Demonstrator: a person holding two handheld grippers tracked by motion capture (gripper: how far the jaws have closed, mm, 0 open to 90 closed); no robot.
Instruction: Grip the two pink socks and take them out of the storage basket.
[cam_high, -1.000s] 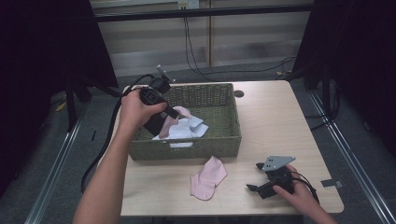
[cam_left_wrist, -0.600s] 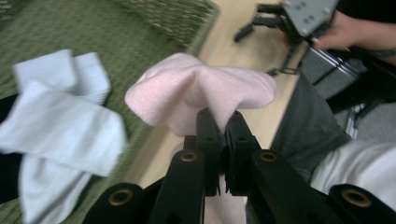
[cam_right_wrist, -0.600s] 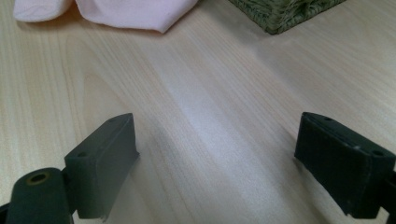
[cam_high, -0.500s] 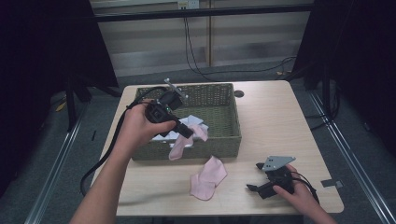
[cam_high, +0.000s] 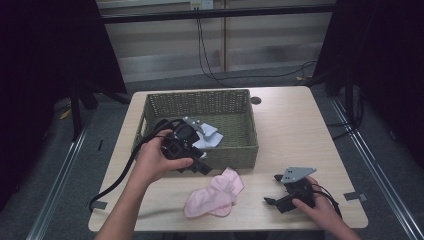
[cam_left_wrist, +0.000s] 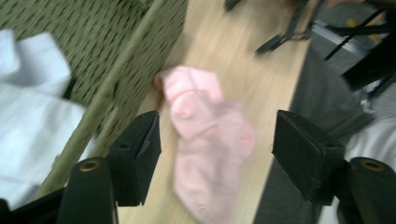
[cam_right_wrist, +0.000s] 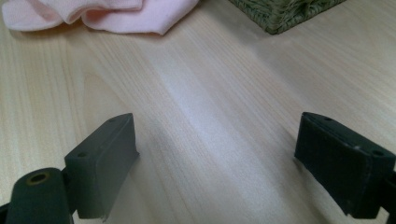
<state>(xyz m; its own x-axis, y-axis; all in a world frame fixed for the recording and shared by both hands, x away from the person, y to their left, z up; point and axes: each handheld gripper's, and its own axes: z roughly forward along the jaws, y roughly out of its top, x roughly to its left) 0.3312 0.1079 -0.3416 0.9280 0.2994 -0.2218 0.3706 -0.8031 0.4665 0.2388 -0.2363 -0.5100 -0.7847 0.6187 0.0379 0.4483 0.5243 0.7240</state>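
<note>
We find the jaws of the left gripper (cam_left_wrist: 212, 154) spread wide, having just been opening; nothing is pinched, and between them the left gripper view shows pink socks (cam_left_wrist: 205, 144) lying loose on the table (cam_left_wrist: 261, 79) below, somewhat blurred. In the high view this gripper sits over the front rim of the woven basket (cam_high: 200, 105), its jaws angled down and toward the pink socks on the table in front. The left hand (cam_high: 157, 160) wraps the gripper body from the near side, the forearm rising from the bottom edge of the view and slanting up to the right, and a black cable loops from the gripper down past the wrist. Pale blue cloth (cam_high: 207, 137) lies inside the basket just behind the gripper. The pink socks rest touching or just beside the basket's front wall, between the two grippers. The right gripper (cam_right_wrist: 215, 168) lies low on the table with its jaws also spread and bare wood between them; the right gripper view shows the socks' edge and a basket corner farther off. The right hand (cam_high: 312, 202) holds it near the table's front right, jaws pointing left toward the socks, the grey plate on top.
</note>
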